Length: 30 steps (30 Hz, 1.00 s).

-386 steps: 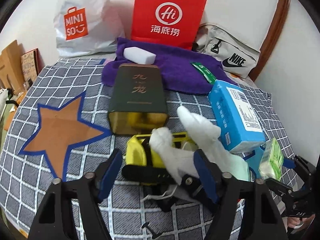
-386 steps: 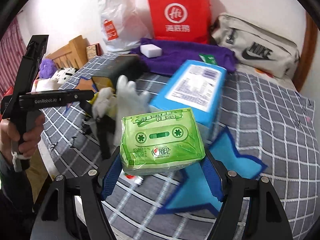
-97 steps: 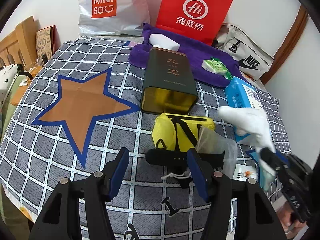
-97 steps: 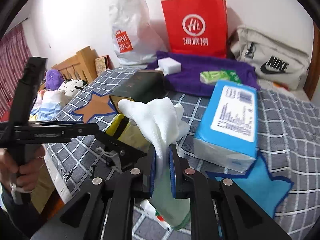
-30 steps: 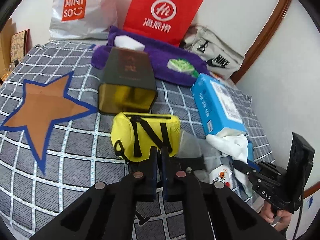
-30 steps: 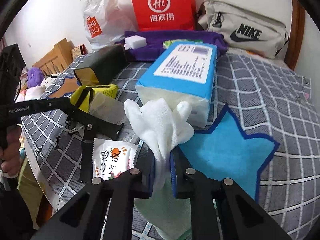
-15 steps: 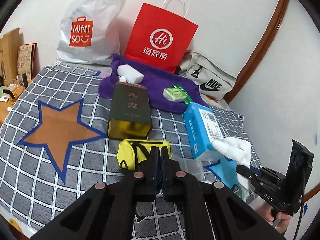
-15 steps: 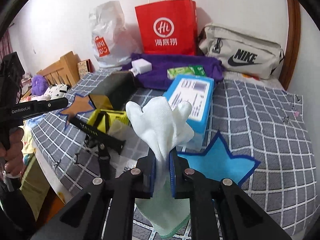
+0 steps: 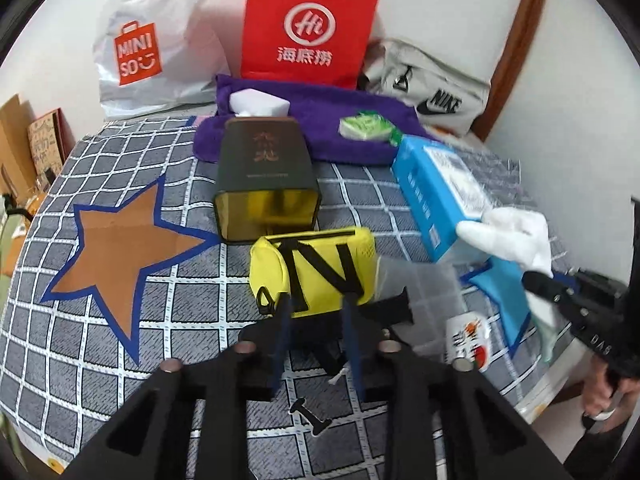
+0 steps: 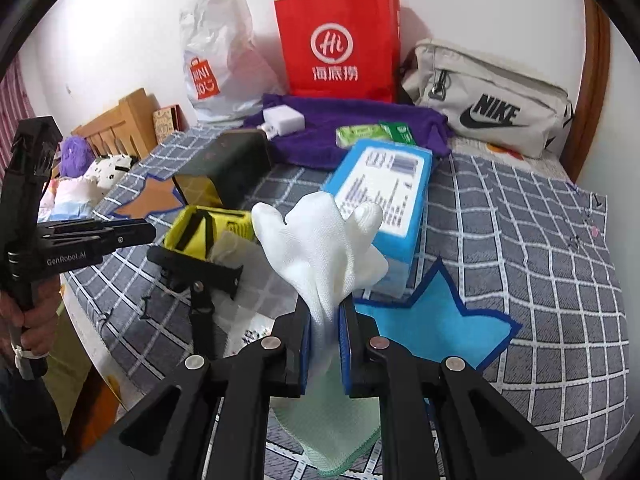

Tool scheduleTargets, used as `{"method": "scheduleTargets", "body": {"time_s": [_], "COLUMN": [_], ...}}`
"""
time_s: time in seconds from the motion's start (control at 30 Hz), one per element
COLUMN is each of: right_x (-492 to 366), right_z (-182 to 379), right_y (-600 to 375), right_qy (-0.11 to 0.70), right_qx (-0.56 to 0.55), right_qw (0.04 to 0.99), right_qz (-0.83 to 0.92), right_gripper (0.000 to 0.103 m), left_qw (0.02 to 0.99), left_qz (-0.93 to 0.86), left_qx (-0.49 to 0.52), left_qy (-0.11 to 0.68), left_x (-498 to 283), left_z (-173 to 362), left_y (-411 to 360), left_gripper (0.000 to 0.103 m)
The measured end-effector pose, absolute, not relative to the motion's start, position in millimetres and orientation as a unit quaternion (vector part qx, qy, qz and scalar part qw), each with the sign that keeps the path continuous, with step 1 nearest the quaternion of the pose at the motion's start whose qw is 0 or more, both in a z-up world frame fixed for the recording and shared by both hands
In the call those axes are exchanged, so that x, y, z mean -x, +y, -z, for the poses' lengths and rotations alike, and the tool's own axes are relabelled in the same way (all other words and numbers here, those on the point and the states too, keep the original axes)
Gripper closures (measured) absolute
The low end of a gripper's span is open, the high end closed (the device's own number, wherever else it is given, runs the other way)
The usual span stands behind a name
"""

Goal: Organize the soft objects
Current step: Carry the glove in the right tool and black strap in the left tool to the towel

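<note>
The right gripper (image 10: 325,322) points steeply down, jaws clamped on the cuff of the white glove (image 10: 320,236), whose fingers stand up above the pads while the green cuff edge hangs below. The glove is held in the air just nearer the camera than the blue tissue box (image 10: 380,192), above the near tip of the blue star mat (image 10: 432,320). Compared with a second ago, the glove has been lifted clear of that mat.

The left gripper (image 9: 316,340) also points steeply down; its jaws are opening, with nothing pressed between them, where a second ago they were shut. It hovers just short of the yellow pouch (image 9: 316,268), which lies left of the tissue box.

Left of the pouch, the checked cloth (image 9: 120,360) is bare around the brown star mat (image 9: 124,248). Beyond the tissue box, the green tissue pack (image 9: 366,128) lies on the purple towel (image 9: 340,108).
</note>
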State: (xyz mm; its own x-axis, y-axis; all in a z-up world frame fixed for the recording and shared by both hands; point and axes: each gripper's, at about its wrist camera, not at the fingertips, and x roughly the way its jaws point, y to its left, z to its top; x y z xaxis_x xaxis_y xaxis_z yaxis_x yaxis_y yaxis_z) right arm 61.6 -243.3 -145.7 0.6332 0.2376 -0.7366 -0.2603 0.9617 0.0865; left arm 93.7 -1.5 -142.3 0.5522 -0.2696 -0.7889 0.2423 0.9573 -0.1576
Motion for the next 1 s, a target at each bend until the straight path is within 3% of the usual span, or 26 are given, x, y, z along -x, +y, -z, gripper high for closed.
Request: {"method": "scheduleTargets", "body": {"time_s": [0.07,0.13,0.83,0.9,0.93,1.0], "right_x": [-63,-62,-78,-78,-78,-78], "right_z": [148,148,137,138,138,138], "right_y": [-246,-249,-256,-254,-254,-254], "right_qy": [0.406,0.405,0.392,0.393,0.394,0.394], "right_qx": [0.013,0.013,0.017,0.019,0.020,0.020], "right_qw": [0.904,0.904,0.910,0.909,0.908,0.909], "right_qz": [-0.134,-0.135,-0.137,-0.139,-0.139,-0.138], "right_gripper": [0.091,0.091,0.091,0.091,0.091,0.091], "left_qw": [0.878,0.877,0.841,0.841,0.841,0.841], "left_qz": [0.154,0.161,0.215,0.214,0.217,0.221], "left_qx": [0.001,-0.014,-0.196,-0.194,-0.189,-0.168], "left_qy": [0.452,0.452,0.456,0.457,0.459,0.465], "left_x": [-96,-99,-93,-95,-97,-100], "left_z": [147,151,182,181,180,176], "left_y": [-7,-12,-53,-53,-51,-44], "left_gripper": [0.063,0.060,0.059,0.068,0.084,0.088]}}
